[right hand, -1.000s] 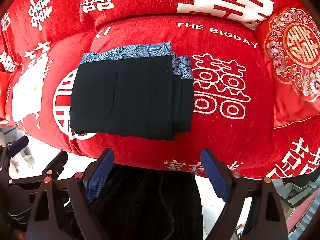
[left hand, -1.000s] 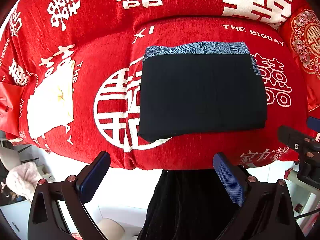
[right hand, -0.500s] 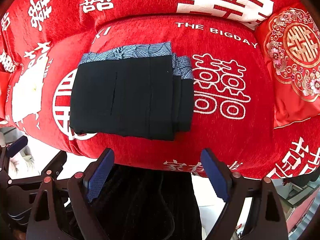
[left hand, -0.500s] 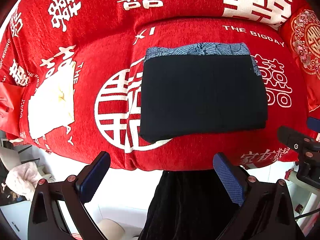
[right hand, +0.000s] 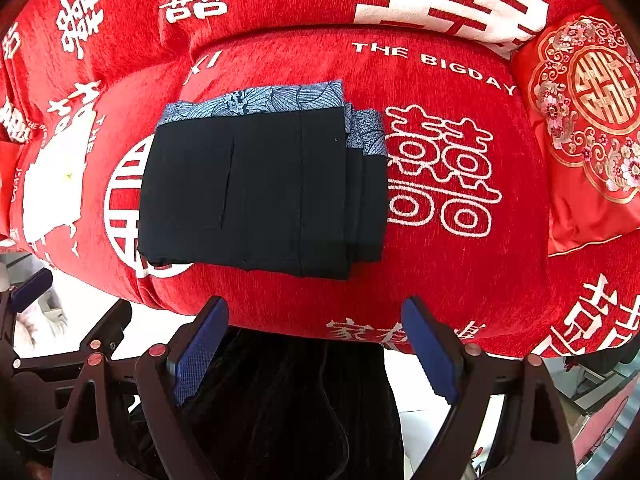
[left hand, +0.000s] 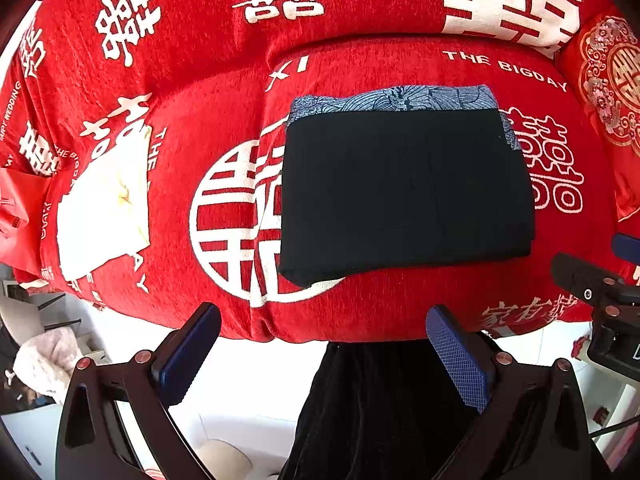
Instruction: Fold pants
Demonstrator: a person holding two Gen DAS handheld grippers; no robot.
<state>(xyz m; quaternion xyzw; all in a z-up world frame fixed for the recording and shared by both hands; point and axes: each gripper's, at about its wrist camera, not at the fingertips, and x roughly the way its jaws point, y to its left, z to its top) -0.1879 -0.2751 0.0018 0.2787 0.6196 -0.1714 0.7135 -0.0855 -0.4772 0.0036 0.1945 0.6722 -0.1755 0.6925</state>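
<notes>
The pants [left hand: 404, 192] lie folded into a tidy rectangle on the red sofa [left hand: 360, 312]. Both grippers, left [left hand: 320, 356] and right [right hand: 316, 352], hover wide open, empty. Folding looks finished.

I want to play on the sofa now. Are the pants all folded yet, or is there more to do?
It looks nearly finished. The black pants lie folded in a neat stack on the red cover, with a blue patterned band along the far edge. Nothing is in hand: the left gripper and the right gripper are both open and empty, held off the near edge. At most, the stepped layers on one side could be squared up.
</notes>
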